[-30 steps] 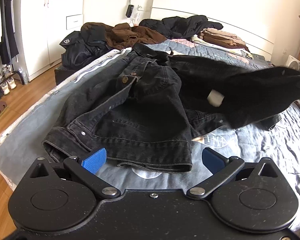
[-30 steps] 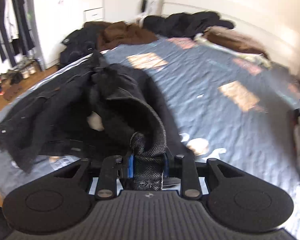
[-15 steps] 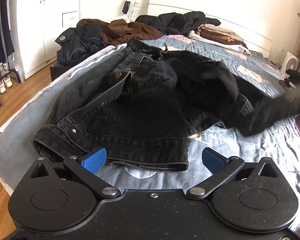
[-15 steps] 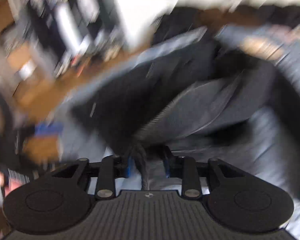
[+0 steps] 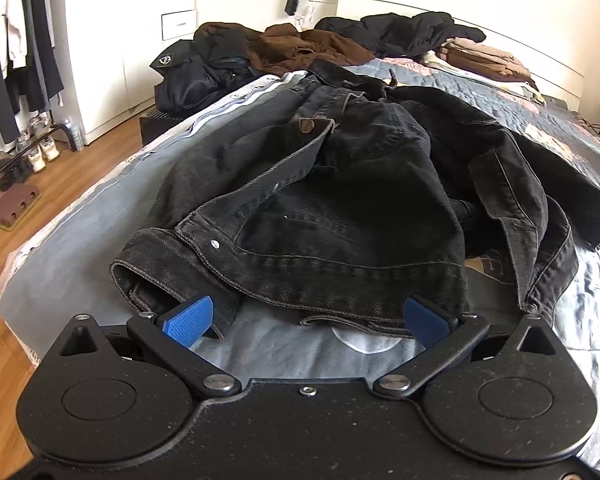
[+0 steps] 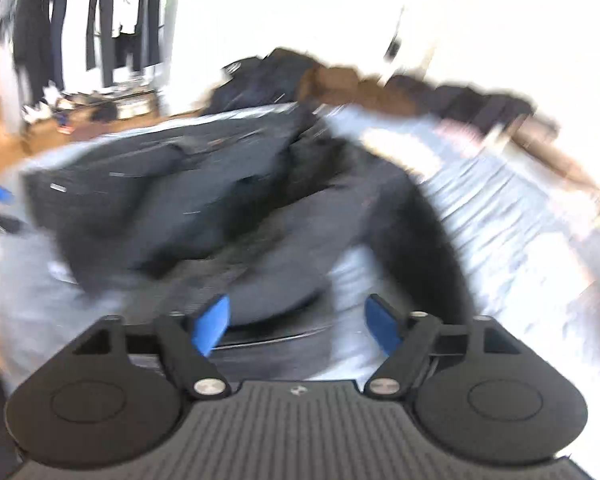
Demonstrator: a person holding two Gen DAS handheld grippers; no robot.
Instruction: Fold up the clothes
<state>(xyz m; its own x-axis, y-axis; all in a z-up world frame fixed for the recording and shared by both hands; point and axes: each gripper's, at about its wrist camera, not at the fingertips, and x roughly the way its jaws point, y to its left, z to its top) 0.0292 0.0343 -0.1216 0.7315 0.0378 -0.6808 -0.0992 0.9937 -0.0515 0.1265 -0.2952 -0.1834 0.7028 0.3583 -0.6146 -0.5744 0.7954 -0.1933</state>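
A black denim jacket (image 5: 340,200) lies spread on the grey-blue bedspread (image 5: 100,216), its right sleeve folded back across the body. My left gripper (image 5: 306,320) is open just short of the jacket's hem, its blue pads either side of the waistband edge with nothing held. In the blurred right wrist view the same jacket (image 6: 220,208) lies ahead. My right gripper (image 6: 298,322) is open there, with a dark sleeve lying loose in front of its fingers.
Piles of brown and black clothes (image 5: 308,44) and a folded tan stack (image 5: 484,58) sit at the head of the bed. A white wardrobe (image 5: 132,40), hanging clothes (image 5: 16,40) and shoes (image 5: 36,156) stand on the wooden floor to the left.
The right gripper carried the sleeve across the jacket and let go; its jaws went from shut on the sleeve to open. The left gripper moved closer to the hem.
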